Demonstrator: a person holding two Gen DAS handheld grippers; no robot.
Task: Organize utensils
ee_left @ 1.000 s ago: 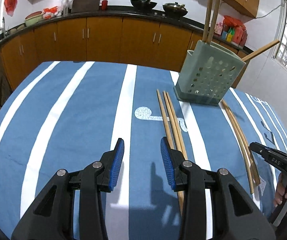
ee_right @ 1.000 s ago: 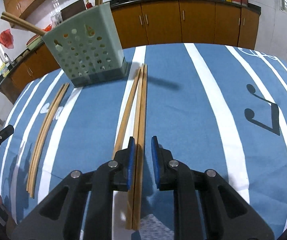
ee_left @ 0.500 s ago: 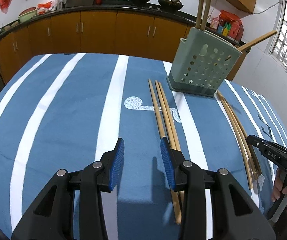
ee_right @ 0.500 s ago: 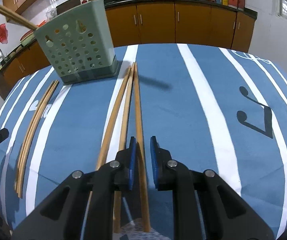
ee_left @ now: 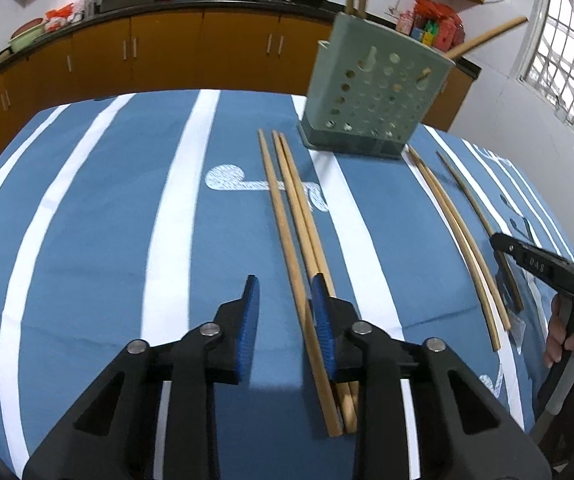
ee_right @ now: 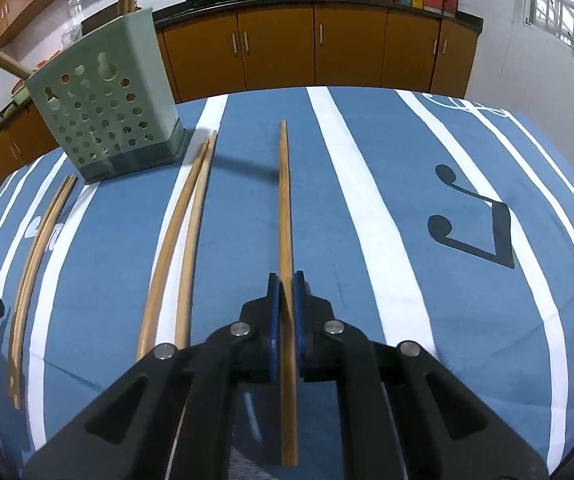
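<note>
My right gripper is shut on one wooden chopstick and holds it lifted above the cloth, pointing forward. Two chopsticks lie to its left. A green perforated utensil holder stands at the far left with several chopsticks in it. In the left wrist view my left gripper is open just above the cloth, with three chopsticks lying by its right finger. The holder stands beyond them. The right gripper shows at the right edge.
The table has a blue cloth with white stripes. More chopsticks lie left of the holder in the right wrist view. Orange kitchen cabinets stand behind the table, and a window is at the right.
My right gripper has lifted one chopstick away from the other two and swung it to the right. My left gripper has moved forward and right toward the three chopsticks, still open.
</note>
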